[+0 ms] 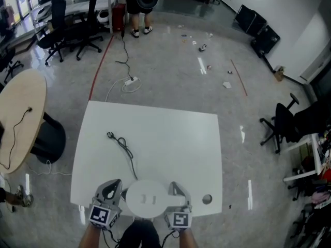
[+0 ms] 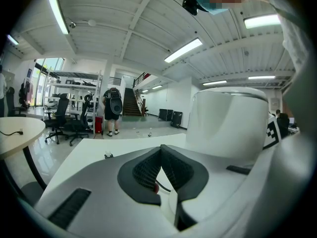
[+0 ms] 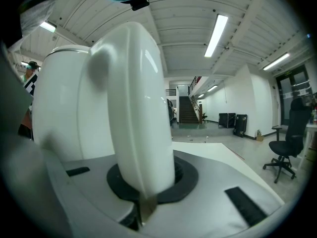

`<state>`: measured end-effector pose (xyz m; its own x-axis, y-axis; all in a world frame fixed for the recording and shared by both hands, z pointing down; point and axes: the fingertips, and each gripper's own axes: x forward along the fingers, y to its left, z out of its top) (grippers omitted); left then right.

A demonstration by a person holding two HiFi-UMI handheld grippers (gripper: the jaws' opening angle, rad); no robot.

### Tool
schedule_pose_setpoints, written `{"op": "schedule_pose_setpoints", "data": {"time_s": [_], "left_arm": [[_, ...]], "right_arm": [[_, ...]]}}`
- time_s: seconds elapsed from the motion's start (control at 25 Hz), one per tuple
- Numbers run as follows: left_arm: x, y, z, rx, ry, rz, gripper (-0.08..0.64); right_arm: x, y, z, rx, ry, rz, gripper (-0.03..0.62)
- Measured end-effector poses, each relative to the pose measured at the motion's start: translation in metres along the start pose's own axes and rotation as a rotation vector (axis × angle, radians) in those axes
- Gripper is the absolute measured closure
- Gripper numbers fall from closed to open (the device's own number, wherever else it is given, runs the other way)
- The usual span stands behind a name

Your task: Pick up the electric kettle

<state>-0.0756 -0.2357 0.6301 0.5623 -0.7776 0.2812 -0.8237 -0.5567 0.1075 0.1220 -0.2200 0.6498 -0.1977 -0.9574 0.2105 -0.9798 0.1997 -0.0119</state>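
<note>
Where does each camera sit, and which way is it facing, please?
Head view: on the person's head, looking steeply down at the table and kettle; the left claw, right claw and arms show.
Left gripper view: on the left claw, facing across the table; its shut jaws show.
Right gripper view: on the right claw, facing the kettle's handle, clamped in its jaws.
All three share the kettle.

The white electric kettle (image 1: 148, 198) is set upright at the 6 o'clock edge of the table (image 1: 155, 133); its broad handle (image 3: 133, 108), turned towards 3 o'clock, is pinched by the right gripper (image 3: 143, 195).
</note>
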Motion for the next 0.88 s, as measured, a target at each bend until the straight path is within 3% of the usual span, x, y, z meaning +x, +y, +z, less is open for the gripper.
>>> {"op": "schedule_pose_setpoints", "data": {"time_s": [0.48,0.88], "left_arm": [[-0.002,-0.004,0.0,0.001,-0.007,-0.003,0.552],[0.001,-0.018,0.003,-0.001,-0.033,-0.027,0.552]], "right_arm": [[0.0,0.002,0.0,0.06,-0.021,0.022,0.583],[0.001,0.004,0.0,0.052,-0.035,0.042,0.583]]}}
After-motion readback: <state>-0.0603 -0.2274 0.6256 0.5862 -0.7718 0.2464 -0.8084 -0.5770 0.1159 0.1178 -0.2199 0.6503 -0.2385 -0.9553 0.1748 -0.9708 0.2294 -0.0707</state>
